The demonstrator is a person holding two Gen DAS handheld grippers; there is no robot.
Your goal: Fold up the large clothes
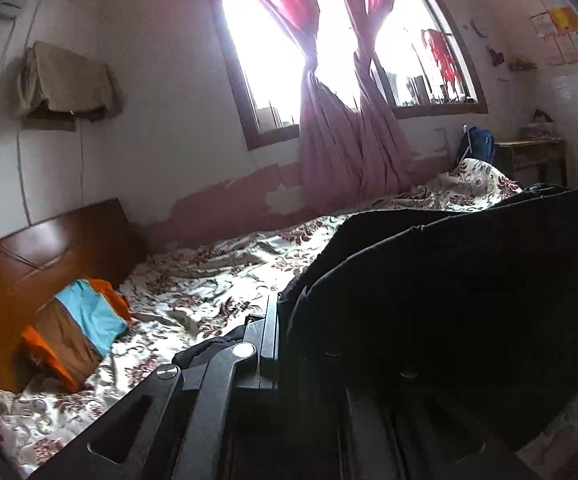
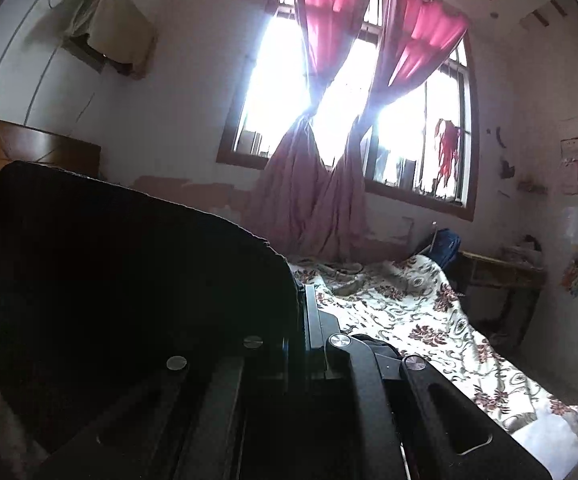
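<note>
1. Fabric first: the dark garment [image 1: 469,280] hangs over the bed [image 1: 209,280], stretched between both grippers. It looks thick, soft and floppy, probably a bit heavy, so I'd keep holding it by the top edge.
2. Left gripper [image 1: 279,320] is pinched closed on one end of that edge, right gripper [image 2: 301,320] clamped on the other.
3. Room-wise, the floral bedding is mostly open. The folded orange and blue clothes [image 1: 77,328] sit by the headboard [image 1: 49,248], and the wall runs along the far side.
</note>
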